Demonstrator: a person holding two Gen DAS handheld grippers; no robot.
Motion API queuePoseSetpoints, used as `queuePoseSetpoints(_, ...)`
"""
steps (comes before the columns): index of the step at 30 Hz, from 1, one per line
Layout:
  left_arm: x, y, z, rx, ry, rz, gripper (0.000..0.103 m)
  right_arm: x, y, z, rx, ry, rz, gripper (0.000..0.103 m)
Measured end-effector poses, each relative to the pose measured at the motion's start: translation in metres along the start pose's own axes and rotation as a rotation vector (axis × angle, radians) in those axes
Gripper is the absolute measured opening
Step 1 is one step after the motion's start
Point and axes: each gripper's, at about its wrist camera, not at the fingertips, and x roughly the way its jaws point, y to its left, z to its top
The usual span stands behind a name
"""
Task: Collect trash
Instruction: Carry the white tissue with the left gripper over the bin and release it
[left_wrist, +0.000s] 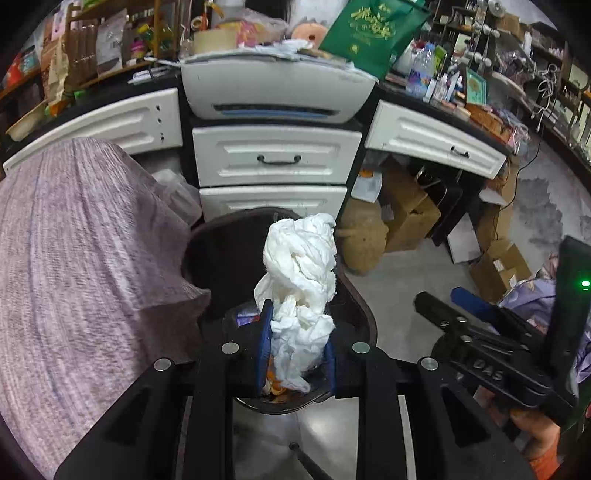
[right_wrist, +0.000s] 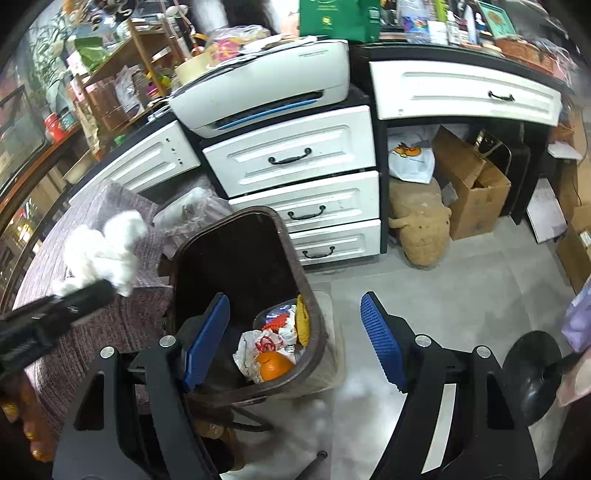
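My left gripper (left_wrist: 297, 347) is shut on a crumpled white tissue (left_wrist: 301, 280) and holds it above the open dark brown trash bin (left_wrist: 364, 314). The same tissue (right_wrist: 107, 247) and the left gripper (right_wrist: 79, 301) show at the left of the right wrist view, over the purple tablecloth beside the bin. My right gripper (right_wrist: 295, 350) is open and empty, its blue pads (right_wrist: 380, 338) spread over the bin's near rim (right_wrist: 317, 295). In the bin lie an orange (right_wrist: 273, 365), a crumpled wrapper (right_wrist: 258, 347) and other rubbish.
A table with a purple knitted cloth (left_wrist: 74, 266) stands left of the bin. White drawers (right_wrist: 295, 155) and a printer (right_wrist: 266, 88) are behind it. Cardboard boxes (right_wrist: 476, 184) and a tan plush toy (right_wrist: 421, 229) sit under the desk on the grey floor (right_wrist: 443, 302).
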Motion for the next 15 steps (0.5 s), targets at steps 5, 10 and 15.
queuePoseSetpoints(5,0.020,-0.001,0.000,0.016,0.038,0.031,0.025,-0.003,-0.009,-0.003,0.013,0.000,-0.018,0.073)
queuePoseSetpoints(10,0.028,0.000,-0.002,0.029,0.054,0.071,0.065,-0.005,-0.014,-0.005,0.012,0.006,-0.031,0.073)
queuePoseSetpoints(15,0.015,-0.012,-0.005,0.068,0.003,0.061,0.085,-0.009,-0.011,-0.006,-0.001,0.003,-0.063,0.076)
